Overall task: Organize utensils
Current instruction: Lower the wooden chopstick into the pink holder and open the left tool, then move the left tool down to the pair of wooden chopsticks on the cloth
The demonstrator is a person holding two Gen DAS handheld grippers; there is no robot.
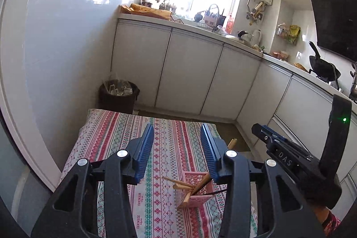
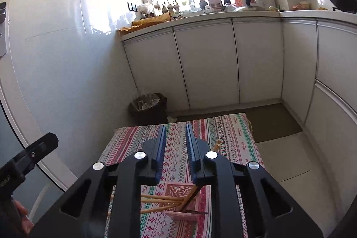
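A pink lattice utensil holder (image 1: 196, 191) sits on the table with the patterned cloth (image 1: 116, 131), below and between my left gripper's blue pads. Several wooden chopsticks (image 1: 178, 184) and one dark chopstick lean out of it at loose angles. My left gripper (image 1: 176, 126) hovers above it, open, with nothing between its pads. In the right wrist view the same holder (image 2: 178, 191) and chopsticks (image 2: 160, 201) lie under my right gripper (image 2: 175, 126), whose pads stand a narrow gap apart, empty. Each gripper appears at the edge of the other's view: the right gripper (image 1: 258, 128) and the left gripper (image 2: 51, 137).
A dark trash bin (image 1: 118, 93) stands on the floor beyond the table, against the white wall. White cabinets (image 1: 189, 68) run under a cluttered counter (image 1: 200, 26) by the window. A black wok (image 1: 321, 64) sits on the stove at right. A person's hand (image 2: 22, 220) holds the left gripper.
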